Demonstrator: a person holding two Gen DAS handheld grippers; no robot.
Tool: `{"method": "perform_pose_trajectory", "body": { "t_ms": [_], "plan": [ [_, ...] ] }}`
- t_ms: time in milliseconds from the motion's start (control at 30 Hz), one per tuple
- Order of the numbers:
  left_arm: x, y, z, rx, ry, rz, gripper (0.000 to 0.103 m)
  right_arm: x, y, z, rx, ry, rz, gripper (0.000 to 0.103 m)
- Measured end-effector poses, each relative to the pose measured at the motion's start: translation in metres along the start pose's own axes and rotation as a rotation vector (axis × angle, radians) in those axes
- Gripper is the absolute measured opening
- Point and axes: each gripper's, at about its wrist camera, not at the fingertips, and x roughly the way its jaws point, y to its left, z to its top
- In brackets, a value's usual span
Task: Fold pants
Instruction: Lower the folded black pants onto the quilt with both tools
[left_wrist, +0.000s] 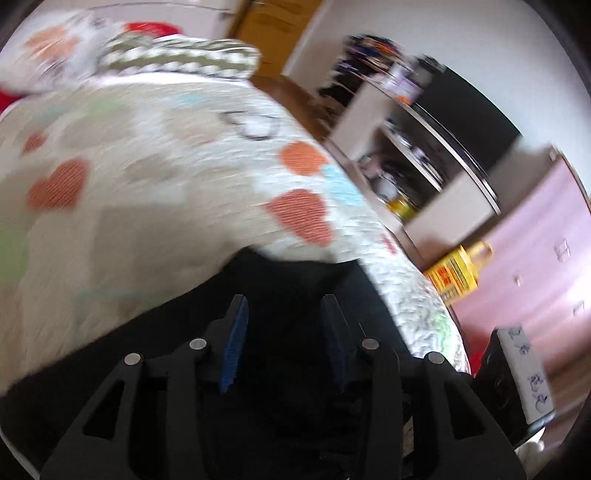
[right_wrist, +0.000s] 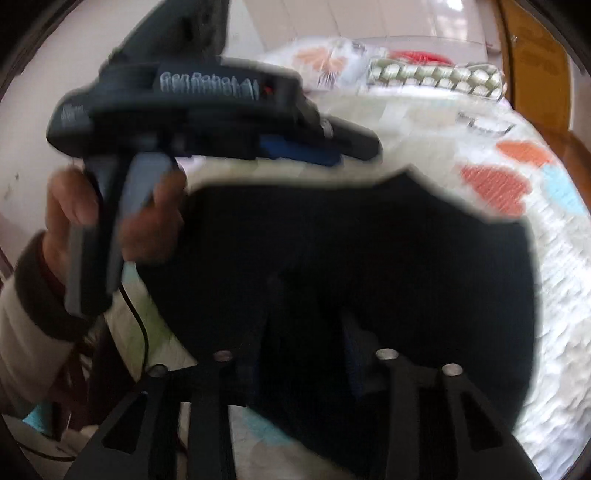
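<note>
The black pants (left_wrist: 295, 280) lie bunched on a quilted bedspread (left_wrist: 147, 184) and fill the lower part of both views. My left gripper (left_wrist: 284, 321) hovers over their near edge, its blue pads (left_wrist: 234, 343) apart and nothing visibly pinched between them. In the right wrist view the pants (right_wrist: 388, 240) form a wide dark heap. My right gripper (right_wrist: 306, 332) stands over it with its fingers apart; one blue pad (right_wrist: 355, 363) shows against the cloth. A hand (right_wrist: 74, 221) holds the left gripper (right_wrist: 354, 151) at the pants' far left edge. Both views are blurred.
Pillows (left_wrist: 177, 59) lie at the bed's far end. Right of the bed stand a shelf unit (left_wrist: 424, 155) with clutter, a yellow box (left_wrist: 458, 273), a pink cabinet (left_wrist: 535, 258) and a dark box (left_wrist: 509, 384). A wooden door (right_wrist: 535, 66) is behind the bed.
</note>
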Motion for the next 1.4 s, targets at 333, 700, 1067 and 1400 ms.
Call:
{"method": "perform_pose_trajectory", "body": {
  "t_ms": [333,700,1067,1400],
  "plan": [
    [-0.007,-0.005,-0.046,-0.042,0.002,0.071,0.073,-0.077,-0.068,0.010,0.164,-0.185,-0.099,0.071],
    [0.035,-0.033,-0.045,0.021,0.059,0.116,0.016,-0.004,-0.105,0.018,0.118,-0.022,-0.332,0.037],
    [0.009,-0.008,-0.063,-0.055,0.027,0.121,0.031,-0.032,-0.069,0.006,0.092,-0.051,-0.183,0.041],
    [-0.021,-0.020,-0.095,-0.036,-0.014,0.145,0.038,-0.001,-0.005,-0.019,-0.091,0.018,-0.176,0.045]
  ]
}}
